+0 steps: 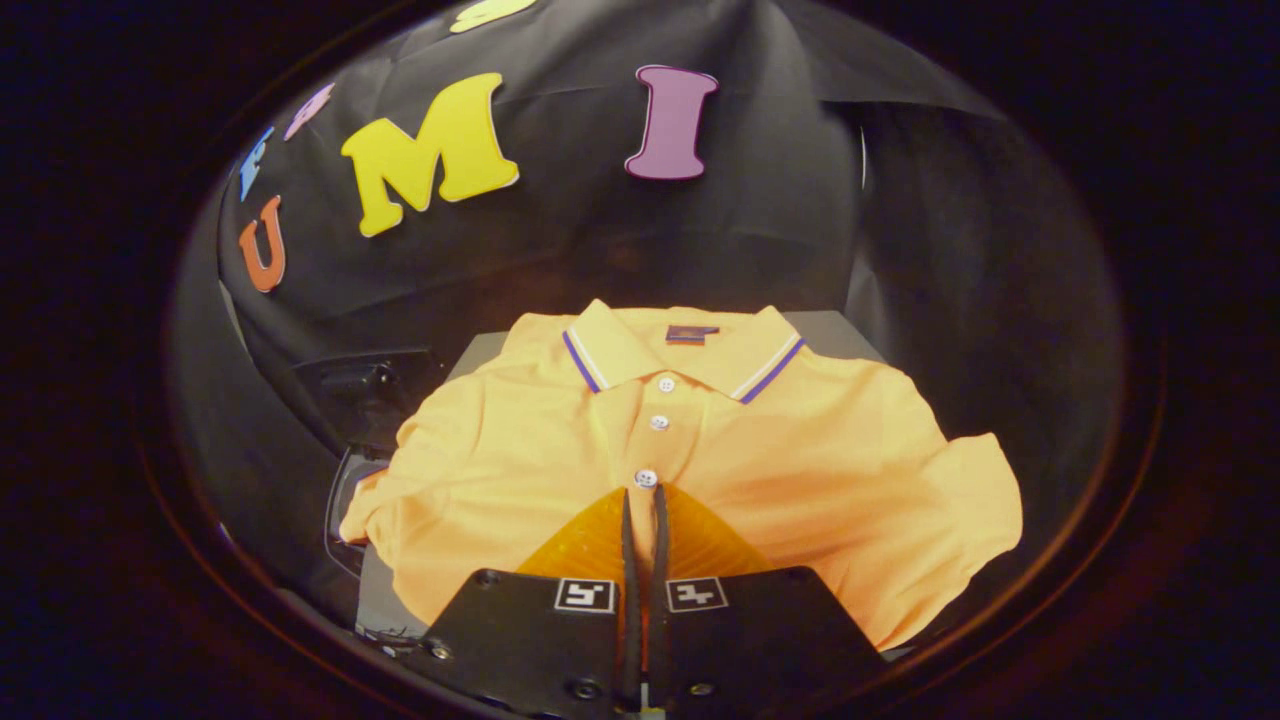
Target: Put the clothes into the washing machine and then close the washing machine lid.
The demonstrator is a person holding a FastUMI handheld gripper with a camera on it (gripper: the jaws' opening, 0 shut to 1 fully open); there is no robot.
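Observation:
An orange polo shirt [800, 450] lies spread flat, collar away from me, with a striped collar edge and three white buttons down its placket. It rests on a grey flat surface [845, 335] whose corners show behind the collar. My gripper [643, 497] is shut, its two fingers pressed side by side with only a thin slit between them. The tips sit just short of the lowest button [646, 478], over the shirt's front. I see no fabric pinched between the fingers.
To the left of the shirt stands a dark machine part [365, 395] with a curved rim [338, 500] partly under the shirt's sleeve. Black cloth walls close in the back and the right side.

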